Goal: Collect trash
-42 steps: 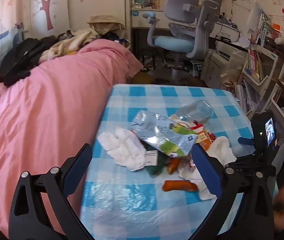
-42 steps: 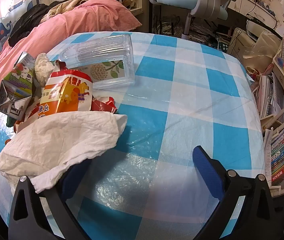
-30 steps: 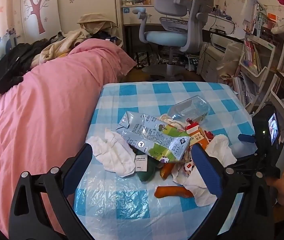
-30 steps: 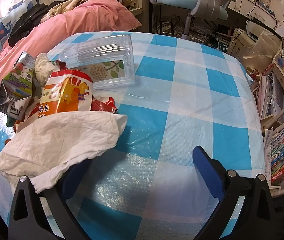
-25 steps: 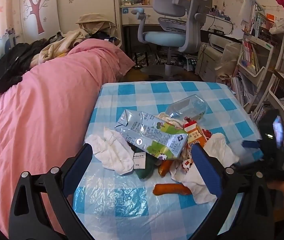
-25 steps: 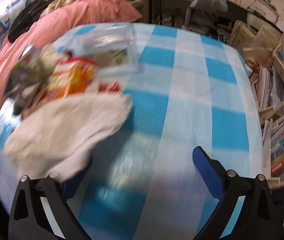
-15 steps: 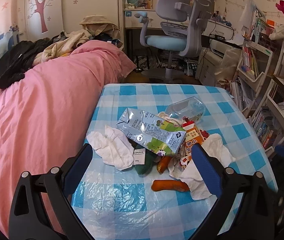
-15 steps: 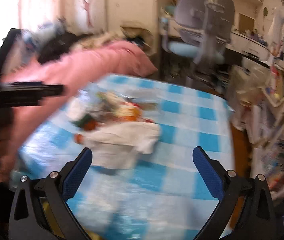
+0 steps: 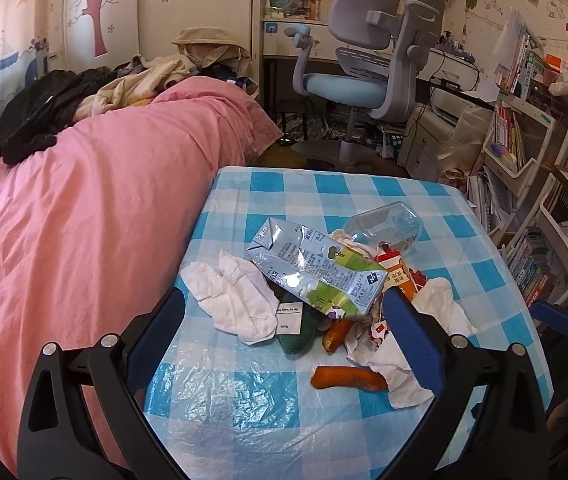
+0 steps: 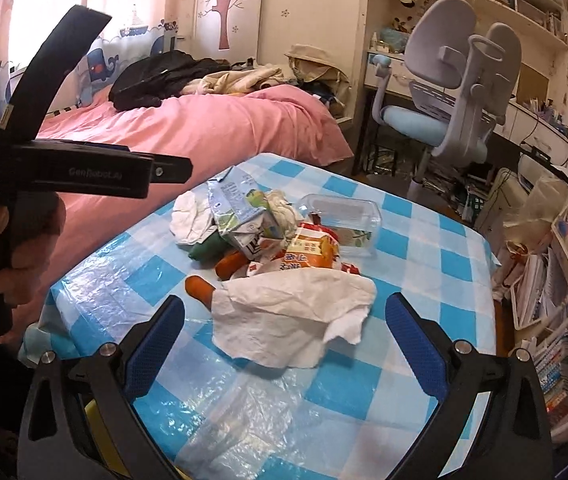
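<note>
Nothing collected yet. Left gripper and right gripper both spread wide, empty. Heap untouched on checked table: milk carton at centre, tissue at 9 o'clock, carrot at 5 o'clock. No bin visible.

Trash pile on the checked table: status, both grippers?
Left gripper open, empty. Right gripper open, empty, above white crumpled tissue. Flattened blue-green drink carton untouched atop pile. Nothing blocking.

A flattened milk carton lies atop the trash heap mid-counter. White tissues sprawl at 9 o'clock, a clear plastic box at 1 o'clock, an orange sausage at 6.
</note>
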Action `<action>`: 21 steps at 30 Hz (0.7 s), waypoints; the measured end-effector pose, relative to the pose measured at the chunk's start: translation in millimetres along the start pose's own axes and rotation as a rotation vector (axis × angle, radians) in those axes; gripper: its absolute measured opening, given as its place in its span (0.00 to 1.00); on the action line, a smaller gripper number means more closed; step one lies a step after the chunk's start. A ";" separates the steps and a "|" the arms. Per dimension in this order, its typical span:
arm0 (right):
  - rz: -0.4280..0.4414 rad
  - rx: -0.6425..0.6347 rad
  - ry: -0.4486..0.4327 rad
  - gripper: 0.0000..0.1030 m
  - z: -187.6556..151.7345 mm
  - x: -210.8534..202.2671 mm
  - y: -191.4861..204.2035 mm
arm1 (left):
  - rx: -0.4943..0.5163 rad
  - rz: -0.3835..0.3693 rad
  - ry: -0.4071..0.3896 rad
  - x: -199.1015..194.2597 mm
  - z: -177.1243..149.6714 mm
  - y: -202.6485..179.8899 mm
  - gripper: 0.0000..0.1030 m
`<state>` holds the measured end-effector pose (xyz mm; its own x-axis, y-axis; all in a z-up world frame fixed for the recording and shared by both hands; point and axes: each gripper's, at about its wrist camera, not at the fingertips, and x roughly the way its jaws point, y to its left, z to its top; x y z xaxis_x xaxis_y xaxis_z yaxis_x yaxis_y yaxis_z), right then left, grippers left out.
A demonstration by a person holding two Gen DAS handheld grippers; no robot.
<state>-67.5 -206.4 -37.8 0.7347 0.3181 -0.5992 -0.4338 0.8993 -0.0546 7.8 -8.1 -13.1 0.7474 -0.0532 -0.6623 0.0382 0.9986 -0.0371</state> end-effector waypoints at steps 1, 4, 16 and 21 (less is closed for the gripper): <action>0.000 0.004 0.006 0.94 0.7 1.0 1.5 | 0.003 0.002 0.000 0.2 -0.1 -0.2 0.93; 0.004 0.016 0.013 0.94 1.6 1.1 2.0 | 0.008 0.006 0.003 0.6 -1.7 -0.5 0.93; 0.009 0.006 0.026 0.94 3.2 0.9 6.0 | 0.011 0.005 0.006 -0.2 -2.4 1.0 0.93; 0.010 0.002 0.029 0.94 3.3 2.1 8.0 | 0.015 0.004 0.006 0.0 -3.1 -0.3 0.93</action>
<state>-67.7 -197.5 -36.8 0.7150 0.3188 -0.6222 -0.4401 0.8967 -0.0462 5.8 -8.4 -15.3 0.7434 -0.0490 -0.6670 0.0454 0.9987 -0.0228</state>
